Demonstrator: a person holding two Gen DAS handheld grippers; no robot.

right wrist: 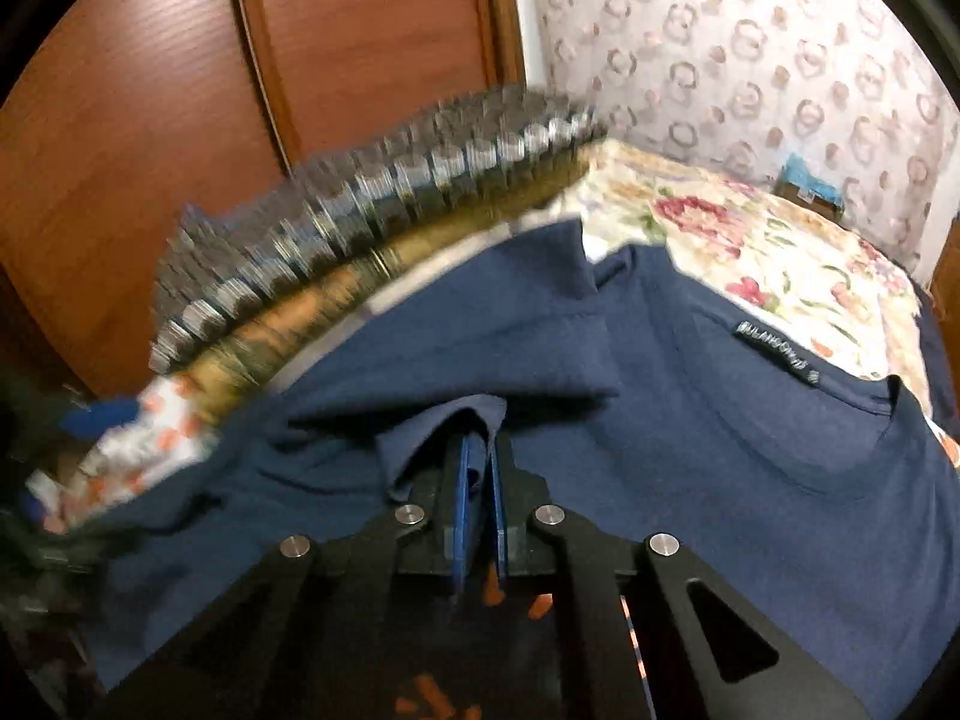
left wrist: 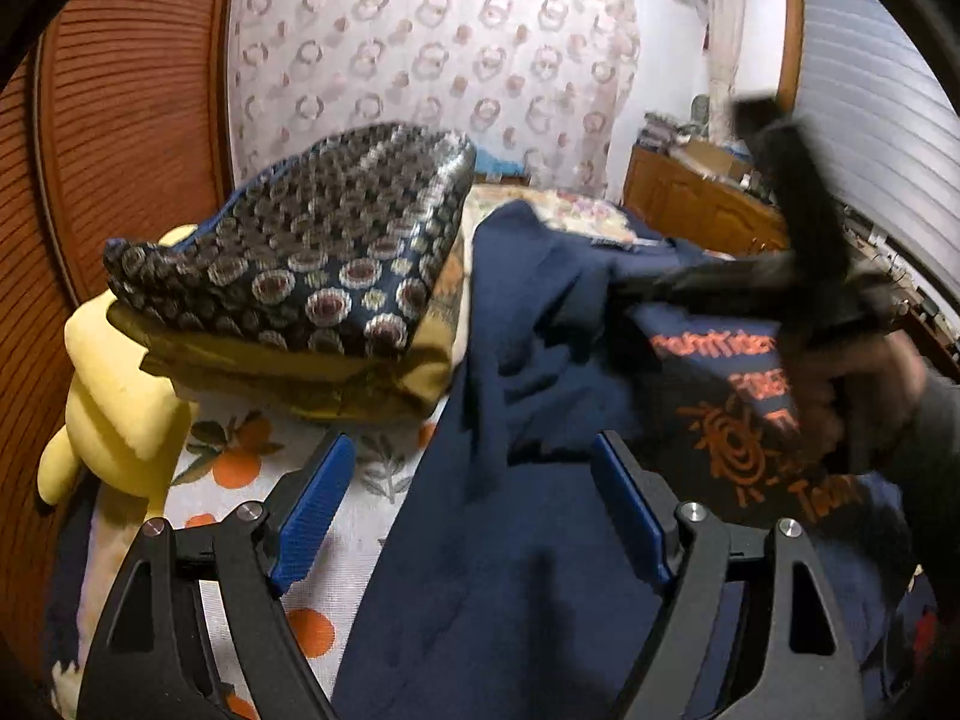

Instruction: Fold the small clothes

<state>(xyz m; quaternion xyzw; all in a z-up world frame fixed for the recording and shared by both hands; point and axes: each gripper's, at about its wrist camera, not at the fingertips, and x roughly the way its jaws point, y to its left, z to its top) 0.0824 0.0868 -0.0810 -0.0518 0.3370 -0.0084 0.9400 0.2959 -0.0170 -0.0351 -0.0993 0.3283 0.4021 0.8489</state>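
A navy T-shirt (left wrist: 516, 372) with an orange print lies rumpled on the bed. In the right wrist view its neck label and collar (right wrist: 777, 351) face up. My left gripper (left wrist: 474, 456) hangs open just above the shirt's lower part, with cloth below its blue pads (left wrist: 318, 510) and nothing pinched. My right gripper (right wrist: 478, 450) is shut on a raised fold of the navy T-shirt (right wrist: 690, 420). In the left wrist view that right gripper (left wrist: 780, 288) shows blurred at the right over the print, held by a person's hand (left wrist: 864, 396).
A stack of folded blankets (left wrist: 312, 264), dark circle-patterned on top and yellow below, sits left of the shirt. A yellow plush toy (left wrist: 120, 414) lies by it. A wooden wardrobe (left wrist: 120, 120) stands behind. A floral bedsheet (right wrist: 750, 240) reaches to the curtain (left wrist: 420, 48); a wooden cabinet (left wrist: 690, 204) stands far right.
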